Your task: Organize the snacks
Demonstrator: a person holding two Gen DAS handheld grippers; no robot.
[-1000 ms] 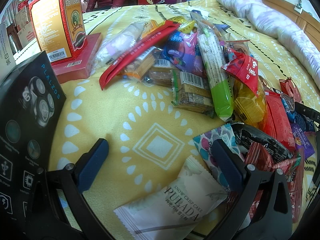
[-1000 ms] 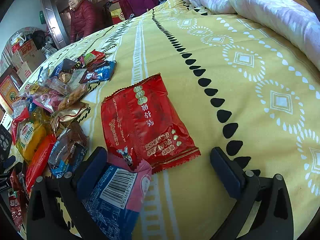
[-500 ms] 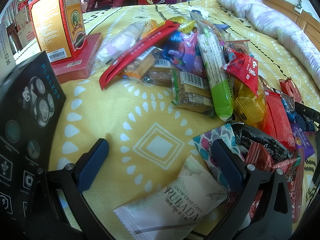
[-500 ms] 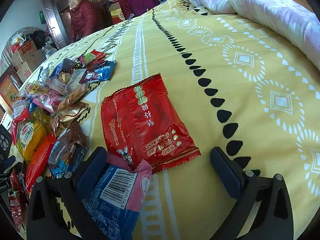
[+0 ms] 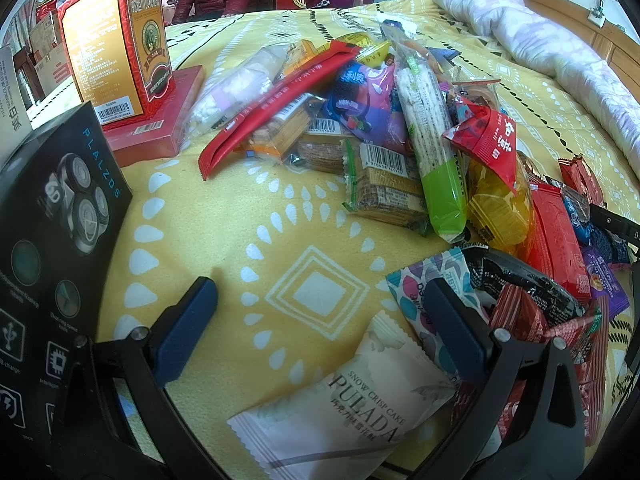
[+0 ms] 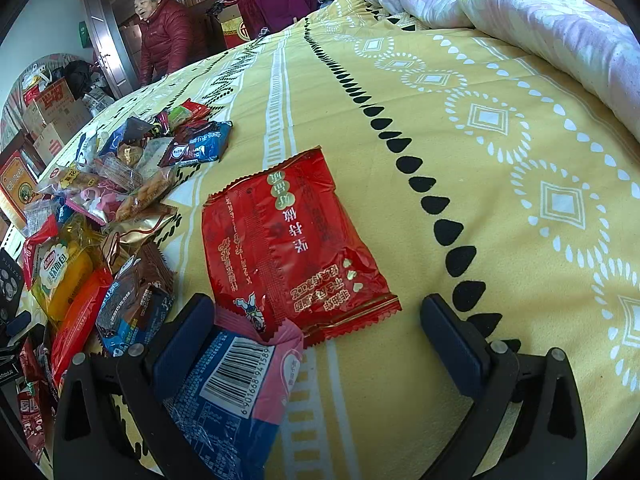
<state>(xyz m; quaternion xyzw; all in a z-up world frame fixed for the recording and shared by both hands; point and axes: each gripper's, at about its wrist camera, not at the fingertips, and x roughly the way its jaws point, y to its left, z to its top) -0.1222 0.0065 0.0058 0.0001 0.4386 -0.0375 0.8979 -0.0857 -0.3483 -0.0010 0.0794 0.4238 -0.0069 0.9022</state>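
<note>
Both grippers agape, empty: left gripper (image 5: 320,308) over white cake packet (image 5: 344,396) (light, crinkly, crushable), right gripper (image 6: 316,320) near red packet (image 6: 292,240); pinch sealed edge

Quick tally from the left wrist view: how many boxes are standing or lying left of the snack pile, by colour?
Red and gold upright box: 1
Flat red box underneath it: 1
Black shaver box: 1
Total: 3 boxes. A white item at the far left edge is cut off, so I left it out.
</note>
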